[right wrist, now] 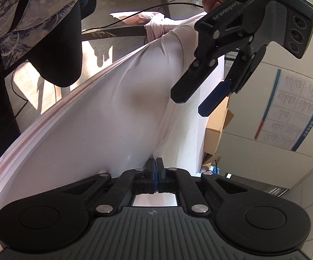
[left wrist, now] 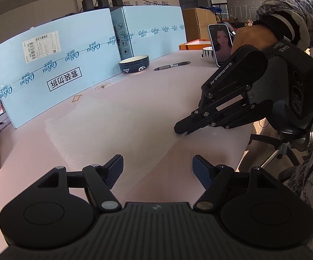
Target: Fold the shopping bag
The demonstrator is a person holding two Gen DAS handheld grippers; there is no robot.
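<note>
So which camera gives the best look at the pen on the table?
The left wrist view: the pen lies in full on the pink table, between the dark bowl and the phone. The right wrist view does not show it.

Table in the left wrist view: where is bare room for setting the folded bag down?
Free: the pink table between the blue boxes, the bowl with the pen, and the white bag. Crowded: the far right, around the phone, and the right edge, where the right gripper works.
</note>
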